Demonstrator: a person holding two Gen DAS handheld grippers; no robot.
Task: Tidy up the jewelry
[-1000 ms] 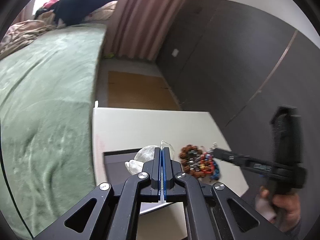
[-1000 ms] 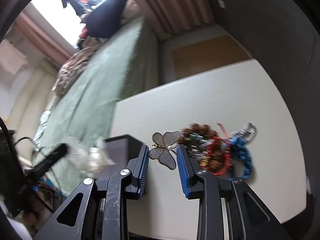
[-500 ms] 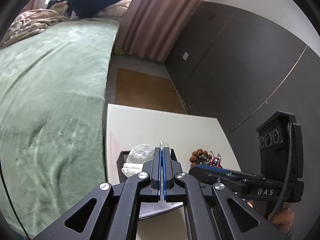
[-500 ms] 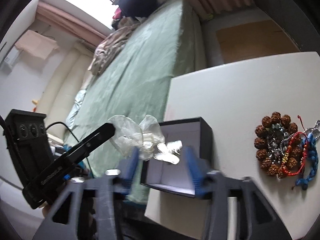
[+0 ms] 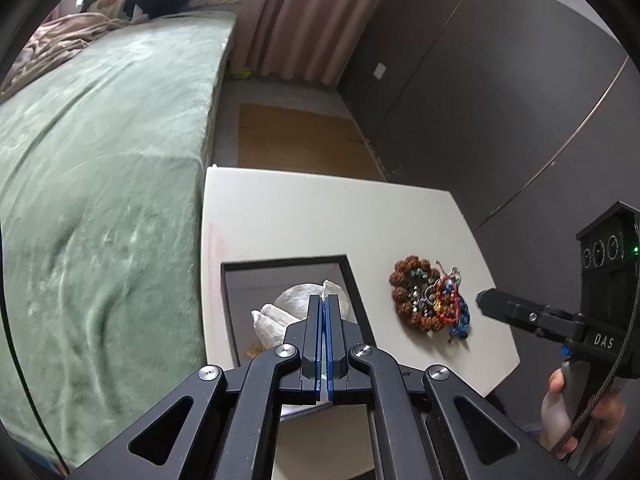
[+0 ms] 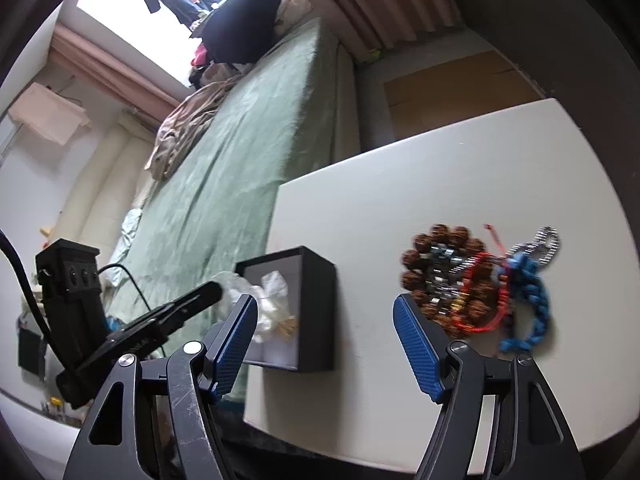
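Note:
A black open box point(image 5: 349, 280) point(image 6: 316, 320) stands at the left edge of the white table point(image 5: 300, 216) point(image 6: 440, 184). My left gripper point(image 5: 324, 300) point(image 6: 214, 290) is shut on a clear plastic bag point(image 5: 296, 300) point(image 6: 234, 282) that hangs into the box. Something gold point(image 6: 290, 326), apparently the butterfly brooch, lies inside under the bag. My right gripper point(image 6: 324, 304) point(image 5: 486, 302) hovers over the table between box and bracelets. Its jaws are opening and hold nothing. A pile of bracelets point(image 5: 428, 300) point(image 6: 472, 280), brown beads, red cord, blue braid and silver chain, lies to the right.
A bed with a green cover point(image 5: 100, 160) point(image 6: 240, 160) runs along the table's left side. Behind the table lie a cardboard sheet point(image 5: 296, 140) on the floor and a dark wardrobe wall point(image 5: 480, 80). A hand point(image 5: 560, 404) holds the right gripper's handle.
The right gripper carried the butterfly brooch from beside the bracelets to above the box, opened and let it drop in. The left gripper sank with the bag into the box.

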